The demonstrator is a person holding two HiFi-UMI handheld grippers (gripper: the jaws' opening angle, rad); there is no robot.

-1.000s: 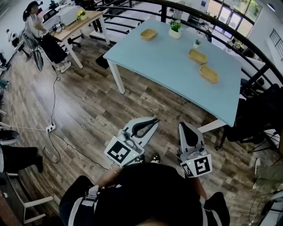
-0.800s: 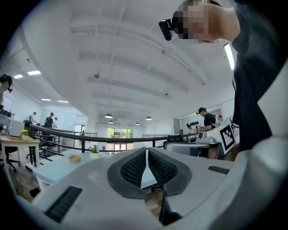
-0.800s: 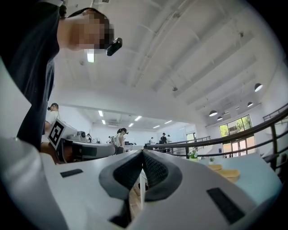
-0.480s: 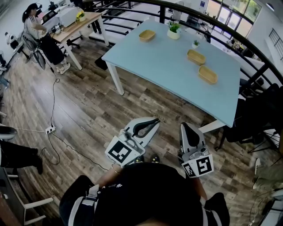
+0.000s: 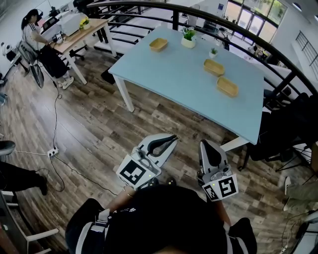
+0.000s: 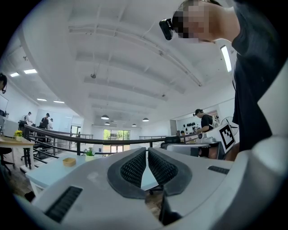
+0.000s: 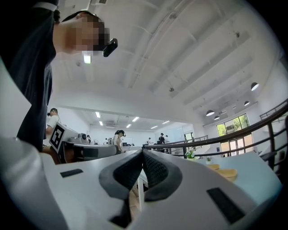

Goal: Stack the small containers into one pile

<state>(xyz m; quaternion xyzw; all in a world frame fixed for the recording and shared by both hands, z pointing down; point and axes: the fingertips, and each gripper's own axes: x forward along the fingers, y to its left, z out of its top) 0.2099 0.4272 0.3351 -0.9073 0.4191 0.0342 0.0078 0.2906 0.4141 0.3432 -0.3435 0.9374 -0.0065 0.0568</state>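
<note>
White left gripper (image 5: 174, 136) with black ribbed pads: pressed together at the tips, nothing in between. Held low over the brown wood plank floor (image 5: 99, 124), close in front of the person's dark top (image 5: 169, 218), tips aimed ahead and a bit to the right.

White right gripper (image 5: 206, 143) with the same black pads: also pressed together, also holding nothing. Just beside the left gripper, on its right, tips aimed straight ahead.

Big light blue table with white legs (image 5: 184, 74): well ahead of both grippers, not touched by either.

Three small flat tan wooden containers on that table, none stacked. One (image 5: 158, 44) far ahead of the left gripper, at the table's far left corner. Two more (image 5: 213, 67) (image 5: 227, 86) far ahead of the right gripper, near each other but apart.

Two little green plants in white pots (image 5: 188, 37) (image 5: 212, 51) on the table's far side.

Black curved railing (image 5: 149, 5) past the table.

Far off to the left of the left gripper, a seated person (image 5: 37, 44) at a light wood desk (image 5: 82, 30).
</note>
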